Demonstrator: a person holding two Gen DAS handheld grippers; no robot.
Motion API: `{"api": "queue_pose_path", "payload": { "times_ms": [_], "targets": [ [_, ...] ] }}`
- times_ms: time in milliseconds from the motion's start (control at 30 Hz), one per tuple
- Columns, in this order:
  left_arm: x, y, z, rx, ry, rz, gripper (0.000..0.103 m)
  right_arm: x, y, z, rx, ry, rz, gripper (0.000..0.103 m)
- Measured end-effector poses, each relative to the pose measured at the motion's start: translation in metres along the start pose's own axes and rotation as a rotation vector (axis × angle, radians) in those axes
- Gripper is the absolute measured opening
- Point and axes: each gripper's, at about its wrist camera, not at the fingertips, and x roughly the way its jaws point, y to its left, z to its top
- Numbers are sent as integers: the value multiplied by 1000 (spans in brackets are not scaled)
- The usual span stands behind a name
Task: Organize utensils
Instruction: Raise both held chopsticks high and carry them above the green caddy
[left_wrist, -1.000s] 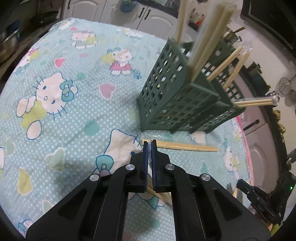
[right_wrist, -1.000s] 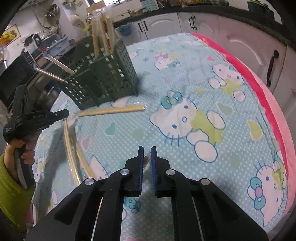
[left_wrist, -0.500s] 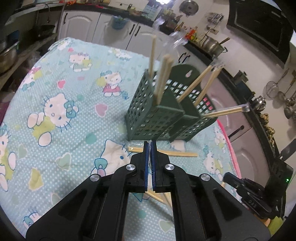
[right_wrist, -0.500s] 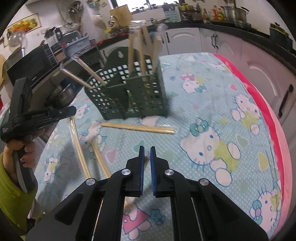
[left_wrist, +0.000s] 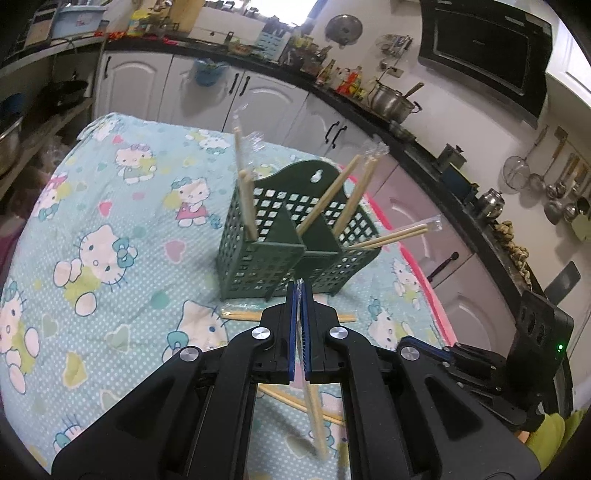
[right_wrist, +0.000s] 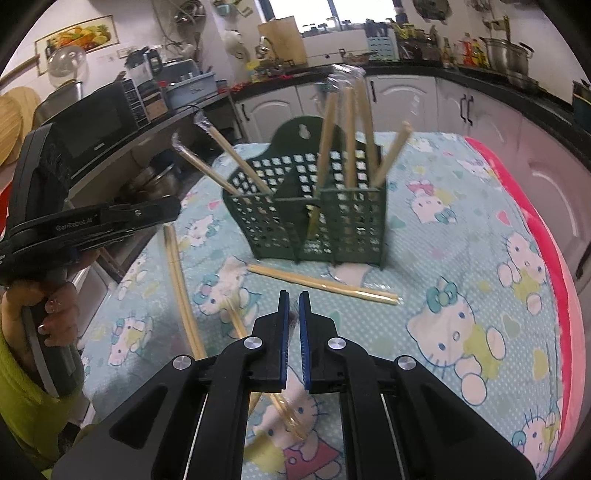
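The green perforated utensil holder (left_wrist: 295, 240) (right_wrist: 314, 218) stands upright on the table (left_wrist: 110, 229) (right_wrist: 461, 258), toward its far edge, on a light-blue cartoon-cat tablecloth (left_wrist: 92, 258). The holder is divided into compartments and has a tall back plate with a hanging hole. Wrapped chopstick pairs lean out of several compartments: in the left wrist view, an upright pair (left_wrist: 245, 192) stands in the left compartment, two pairs (left_wrist: 343, 195) lean in the middle area, and one pair (left_wrist: 395, 236) tilts low toward the right table edge.

One loose chopstick pair (right_wrist: 325, 284) (left_wrist: 240, 314) lies flat on the table just in front of the holder base, parallel to the near wall of the holder. Further pairs lie nearer the near edge of the table.

The left tool (left_wrist: 298, 295) has its jaws together, clamped on the wrapper end of a wrapped chopstick pair (left_wrist: 314, 410), which hangs down behind the tool tips above the table. The tool tips sit in front of the holder base, apart from it.

The right tool (right_wrist: 291, 299) has its jaws nearly together with only a narrow gap; a wrapped chopstick pair (right_wrist: 280, 406) passes beneath the tool, and whether the pads press on it cannot be determined. This tool is well in front of the holder, with the loose flat pair between them.

A hand (right_wrist: 55, 314) grips the left tool handle at the left table edge.
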Motion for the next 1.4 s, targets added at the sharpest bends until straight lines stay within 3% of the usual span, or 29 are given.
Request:
{"api": "queue_pose_path", "payload": {
  "times_ms": [567, 1400],
  "targets": [
    [-26, -23, 19, 48, -72, -32, 1, -17, 32, 39, -88, -105, 67, 5],
    [-52, -62, 69, 129, -204, -57, 1, -71, 48, 103, -152, -318, 66, 5]
  ]
}}
